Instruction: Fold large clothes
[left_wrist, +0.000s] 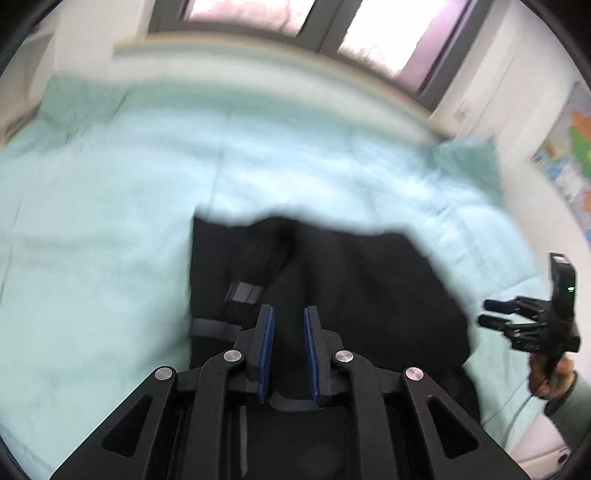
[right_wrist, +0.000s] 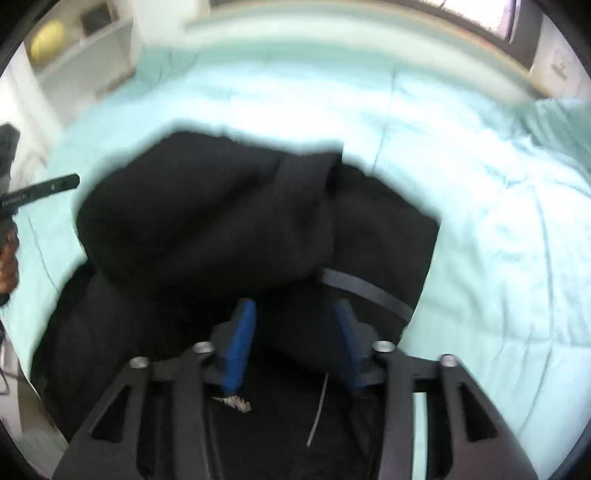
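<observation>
Left tongs (left_wrist: 289, 320): open, holding nothing.
Right tongs (right_wrist: 291, 314): open, over the black jacket (right_wrist: 229, 221).
Bed (left_wrist: 110, 206): blurry.
Jacket bottom: cut off.

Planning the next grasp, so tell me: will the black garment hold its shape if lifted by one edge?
Probably not: the black garment lies in soft bunched folds on the light green bedspread, so it should droop. Its bulk suggests some weight. The grey strap may dangle.
</observation>
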